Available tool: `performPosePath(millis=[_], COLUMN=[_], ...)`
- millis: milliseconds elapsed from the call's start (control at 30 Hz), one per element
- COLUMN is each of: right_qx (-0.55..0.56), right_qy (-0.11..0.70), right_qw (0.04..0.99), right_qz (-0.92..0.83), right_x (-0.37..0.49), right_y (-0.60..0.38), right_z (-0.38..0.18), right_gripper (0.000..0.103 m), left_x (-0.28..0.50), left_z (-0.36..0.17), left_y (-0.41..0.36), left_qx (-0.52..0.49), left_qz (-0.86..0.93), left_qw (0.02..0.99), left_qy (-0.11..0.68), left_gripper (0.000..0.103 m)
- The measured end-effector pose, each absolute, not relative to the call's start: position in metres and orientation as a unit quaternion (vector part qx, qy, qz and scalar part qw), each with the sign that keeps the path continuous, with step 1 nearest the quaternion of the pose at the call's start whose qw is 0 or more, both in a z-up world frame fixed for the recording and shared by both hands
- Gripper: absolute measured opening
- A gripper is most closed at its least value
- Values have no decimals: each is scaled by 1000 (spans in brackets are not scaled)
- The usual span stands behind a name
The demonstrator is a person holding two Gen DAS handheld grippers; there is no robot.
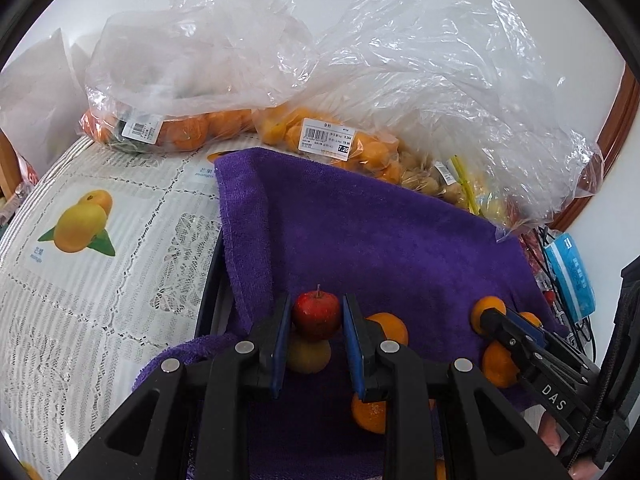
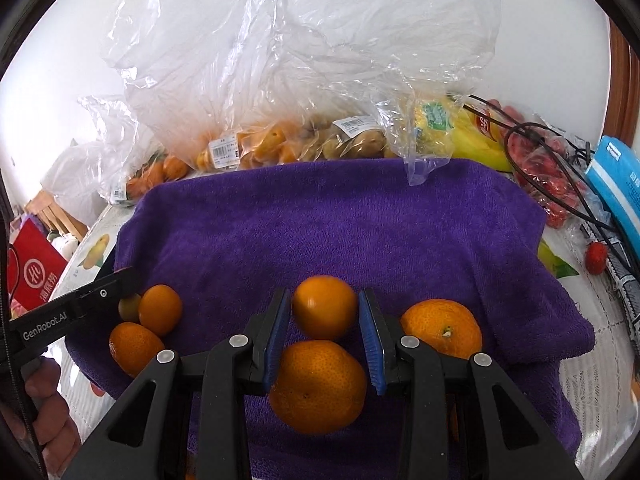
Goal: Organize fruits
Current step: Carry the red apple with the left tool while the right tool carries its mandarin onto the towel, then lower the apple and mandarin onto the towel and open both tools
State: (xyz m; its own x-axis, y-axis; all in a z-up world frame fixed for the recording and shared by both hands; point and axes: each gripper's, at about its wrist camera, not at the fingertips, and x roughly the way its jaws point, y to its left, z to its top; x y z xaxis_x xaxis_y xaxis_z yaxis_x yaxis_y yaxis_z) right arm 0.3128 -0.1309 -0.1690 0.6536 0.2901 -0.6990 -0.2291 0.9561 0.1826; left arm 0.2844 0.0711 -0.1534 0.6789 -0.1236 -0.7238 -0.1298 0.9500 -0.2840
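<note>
A purple towel (image 1: 380, 240) covers the table; it also shows in the right wrist view (image 2: 340, 220). My left gripper (image 1: 316, 316) has its blue pads against a small red apple (image 1: 316, 314), with a yellowish fruit (image 1: 308, 358) below it. Oranges (image 1: 390, 326) lie to its right. My right gripper (image 2: 325, 308) holds a small orange (image 2: 325, 306) between its pads, with a little gap each side. A larger orange (image 2: 318, 386) lies under it, another orange (image 2: 442, 328) lies right, and two small oranges (image 2: 160, 314) lie left.
Clear plastic bags of oranges (image 1: 180, 128), kumquats (image 1: 352, 148) and other fruit line the back. Bananas (image 2: 476, 140), red fruit in a bag (image 2: 548, 172), a loose strawberry (image 2: 596, 258), black cables and a blue packet (image 2: 616, 184) lie at the right. A lace tablecloth (image 1: 80, 280) shows at the left.
</note>
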Motion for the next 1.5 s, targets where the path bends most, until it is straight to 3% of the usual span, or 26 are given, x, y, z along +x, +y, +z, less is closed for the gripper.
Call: performPosePath(millis=[67, 133, 167, 967, 1167, 1333, 1500], right_qx=[39, 35, 34, 30, 23, 47, 35], right_qy=[390, 388, 387, 350, 366, 391, 402], right_qw=[909, 910, 910, 931, 925, 911, 905], right_qz=[144, 142, 142, 96, 101, 121, 135], right_x=[310, 308, 307, 263, 238, 215, 193], right_y=[-131, -131, -132, -140, -135, -131, -114], right_z=[-168, -167, -166, -137, -132, -137, -144], right_gripper=[35, 35, 36, 36, 37, 45, 45], left_x=[284, 285, 285, 274, 263, 249, 228], left_z=[-153, -153, -153, -134, -121, -118, -120], left_y=[70, 70, 71, 64, 62, 72, 91], left_qx=[-155, -155, -158, -154, -157, -162, -155], left_qz=[-1, -6, -6, -18, -37, -32, -18], left_qw=[903, 901, 900, 905, 909, 906, 905], left_qy=[402, 406, 406, 396, 385, 390, 397], left_gripper=[26, 41, 42, 49, 58, 62, 63])
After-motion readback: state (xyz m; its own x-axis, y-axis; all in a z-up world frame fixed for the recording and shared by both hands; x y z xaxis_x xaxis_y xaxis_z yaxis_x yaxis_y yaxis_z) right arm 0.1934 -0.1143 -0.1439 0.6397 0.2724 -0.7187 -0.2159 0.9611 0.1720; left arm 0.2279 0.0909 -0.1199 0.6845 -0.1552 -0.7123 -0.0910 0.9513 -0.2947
